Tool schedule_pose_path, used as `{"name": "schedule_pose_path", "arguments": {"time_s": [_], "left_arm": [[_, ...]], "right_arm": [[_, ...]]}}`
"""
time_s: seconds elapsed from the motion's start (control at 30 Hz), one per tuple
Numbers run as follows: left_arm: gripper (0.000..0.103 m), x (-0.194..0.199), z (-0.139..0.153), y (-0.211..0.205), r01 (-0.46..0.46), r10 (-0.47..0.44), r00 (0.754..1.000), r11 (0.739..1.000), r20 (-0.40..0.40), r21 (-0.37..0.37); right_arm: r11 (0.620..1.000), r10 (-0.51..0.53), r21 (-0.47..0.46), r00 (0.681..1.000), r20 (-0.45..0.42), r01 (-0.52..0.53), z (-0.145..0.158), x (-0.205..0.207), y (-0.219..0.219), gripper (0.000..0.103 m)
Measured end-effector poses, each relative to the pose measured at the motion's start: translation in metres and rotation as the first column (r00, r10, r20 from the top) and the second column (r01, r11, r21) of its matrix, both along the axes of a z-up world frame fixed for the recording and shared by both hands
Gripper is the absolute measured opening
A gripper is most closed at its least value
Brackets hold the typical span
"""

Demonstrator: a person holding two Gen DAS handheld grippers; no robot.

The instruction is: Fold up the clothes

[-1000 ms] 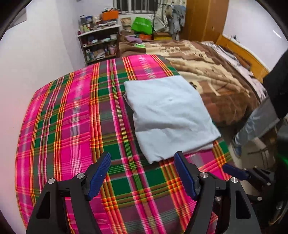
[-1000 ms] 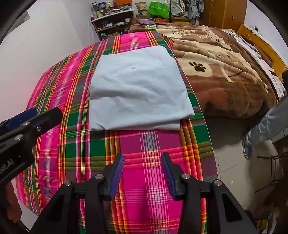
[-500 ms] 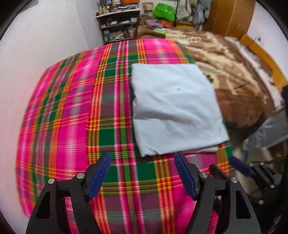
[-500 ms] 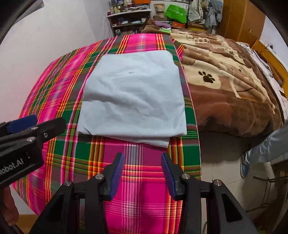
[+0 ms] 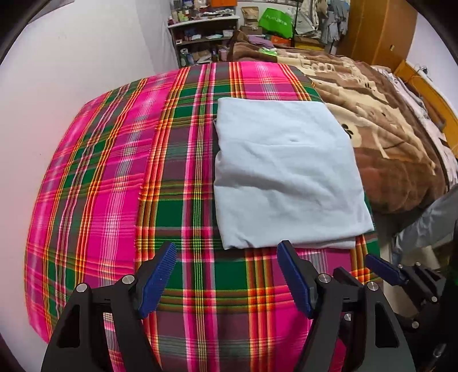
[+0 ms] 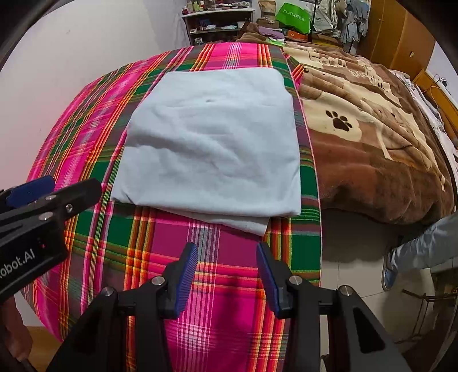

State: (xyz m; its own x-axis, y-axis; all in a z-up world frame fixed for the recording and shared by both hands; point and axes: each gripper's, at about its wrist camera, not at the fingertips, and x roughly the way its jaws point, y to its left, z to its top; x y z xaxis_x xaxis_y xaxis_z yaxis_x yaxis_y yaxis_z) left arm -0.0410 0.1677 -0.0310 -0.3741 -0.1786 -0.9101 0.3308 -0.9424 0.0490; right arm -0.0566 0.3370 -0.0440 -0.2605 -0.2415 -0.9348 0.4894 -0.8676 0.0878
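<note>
So the pale blue folded cloth garment is lying flat on the pink, green and orange plaid blanket, over toward the side next to the brown and cream fleece blanket w/ the black paw print. It's a squarish stack, a few soft creases on top, and at the near edge a lower layer pokes out a bit past the top one, esp. at the near right corner in the right wrist view.

Left gripper, black w/ blue ribbed pads, is hanging over the plaid just short of the garment's near edge. Jaws apart, nothing btwn them, just blanket showing through. Right gripper is the same deal: jaws apart, empty, pointing down at the plaid strip in front of the near right corner of the garment, not touching it.

Both are side by side, each one's fingertip peeks into the other's cam view.

Bg: cluttered wooden shelf unit against the white wall, a bright green bag, and orange-brown wooden wardrobe doors. Someone's leg in light jeans is standing off by the bed's right side.
</note>
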Motion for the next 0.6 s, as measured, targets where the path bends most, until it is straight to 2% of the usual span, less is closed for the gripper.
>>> {"name": "schedule_pose_path", "arguments": {"time_s": [0.33,0.6], "left_arm": [[0.074,0.0052,-0.0038,-0.0009,-0.01,0.01,1.0,1.0,-0.007,0.024],[0.074,0.0046,-0.004,0.0047,-0.007,0.007,1.0,1.0,-0.002,0.012]], "right_arm": [[1.0,0.002,-0.008,1.0,-0.015,-0.002,-0.0008,0.0061,-0.0061,0.043],[1.0,-0.01,-0.011,1.0,-0.015,0.01,-0.0016,0.0064,-0.005,0.043]]}}
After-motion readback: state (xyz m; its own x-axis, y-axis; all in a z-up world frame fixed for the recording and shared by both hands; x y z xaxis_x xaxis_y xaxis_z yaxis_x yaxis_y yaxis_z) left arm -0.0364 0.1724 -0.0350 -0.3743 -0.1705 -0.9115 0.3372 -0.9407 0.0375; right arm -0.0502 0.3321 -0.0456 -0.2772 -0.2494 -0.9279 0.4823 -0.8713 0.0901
